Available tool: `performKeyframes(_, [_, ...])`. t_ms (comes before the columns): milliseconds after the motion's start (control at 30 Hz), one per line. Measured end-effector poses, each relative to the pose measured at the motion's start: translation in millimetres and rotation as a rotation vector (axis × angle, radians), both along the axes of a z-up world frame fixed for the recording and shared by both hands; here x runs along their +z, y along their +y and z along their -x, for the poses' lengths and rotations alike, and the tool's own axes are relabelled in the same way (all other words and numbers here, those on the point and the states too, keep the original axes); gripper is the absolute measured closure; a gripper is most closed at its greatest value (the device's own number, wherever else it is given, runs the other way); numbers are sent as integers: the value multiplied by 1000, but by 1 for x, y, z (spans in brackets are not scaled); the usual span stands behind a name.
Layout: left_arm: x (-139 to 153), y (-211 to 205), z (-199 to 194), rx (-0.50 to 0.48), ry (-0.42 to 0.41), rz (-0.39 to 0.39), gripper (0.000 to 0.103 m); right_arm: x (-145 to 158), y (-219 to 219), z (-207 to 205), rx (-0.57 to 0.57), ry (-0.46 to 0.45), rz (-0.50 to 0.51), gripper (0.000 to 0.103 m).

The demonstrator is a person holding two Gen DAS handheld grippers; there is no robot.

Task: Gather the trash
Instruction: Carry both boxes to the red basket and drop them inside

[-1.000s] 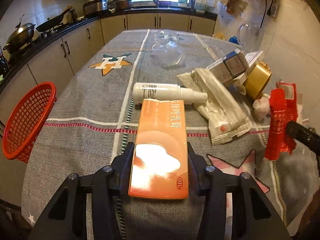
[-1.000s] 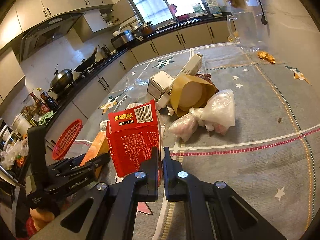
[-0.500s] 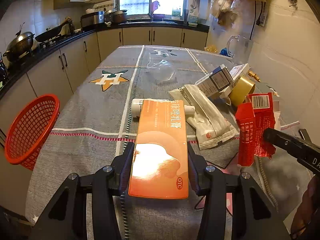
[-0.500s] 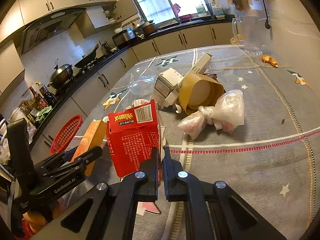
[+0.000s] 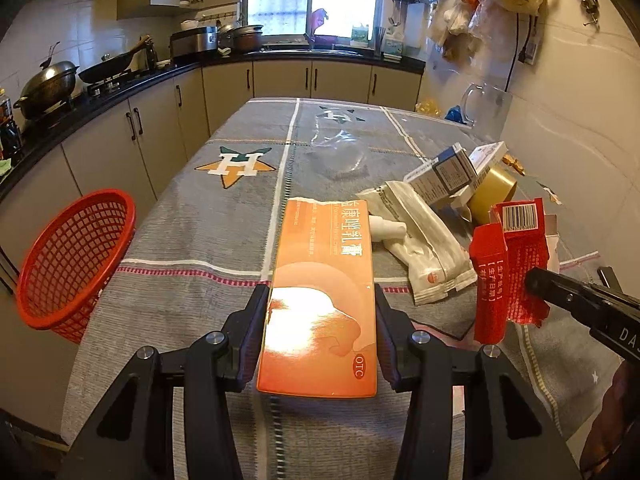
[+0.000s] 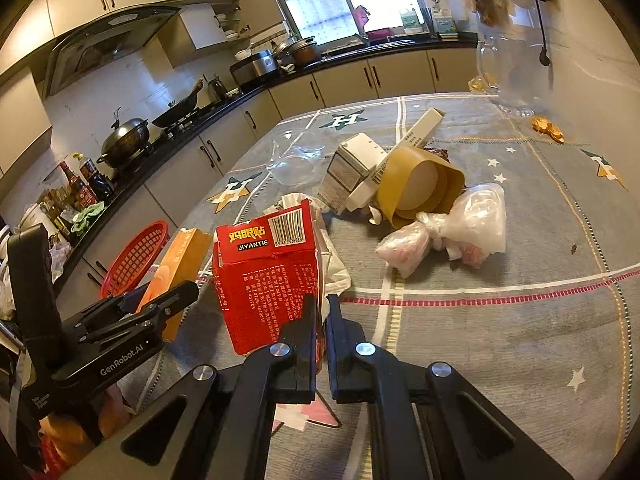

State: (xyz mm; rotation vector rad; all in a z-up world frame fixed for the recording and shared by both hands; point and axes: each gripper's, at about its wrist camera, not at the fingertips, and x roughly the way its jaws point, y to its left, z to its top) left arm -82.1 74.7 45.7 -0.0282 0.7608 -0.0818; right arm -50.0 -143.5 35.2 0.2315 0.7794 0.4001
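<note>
My left gripper [image 5: 320, 320] is shut on a long orange medicine box [image 5: 324, 292] and holds it above the near end of the table. The box also shows in the right wrist view [image 6: 182, 264]. My right gripper [image 6: 322, 312] is shut on a torn red carton [image 6: 268, 280] and holds it up to the right of the orange box; the carton also shows in the left wrist view [image 5: 508, 268]. A red mesh basket [image 5: 72, 260] stands beside the table's left edge, lower than the tabletop.
On the grey tablecloth [image 5: 224, 216] lie a white wrapper [image 5: 424, 240], a white tube [image 5: 388, 228], small cartons [image 6: 356, 168], a tan tape roll [image 6: 420, 184], knotted plastic bags [image 6: 452, 228] and clear plastic film [image 5: 340, 156]. Kitchen counters run left and behind.
Both grippers have lifted with their loads and drawn back from the pile. The orange box and red carton hang higher above the table. The basket looks nearer on the left.
</note>
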Motion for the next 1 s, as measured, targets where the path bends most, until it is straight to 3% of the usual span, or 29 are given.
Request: performKeyframes(1000, [29, 97, 10, 196, -82, 10, 56, 28, 66, -19, 135, -60, 37, 98])
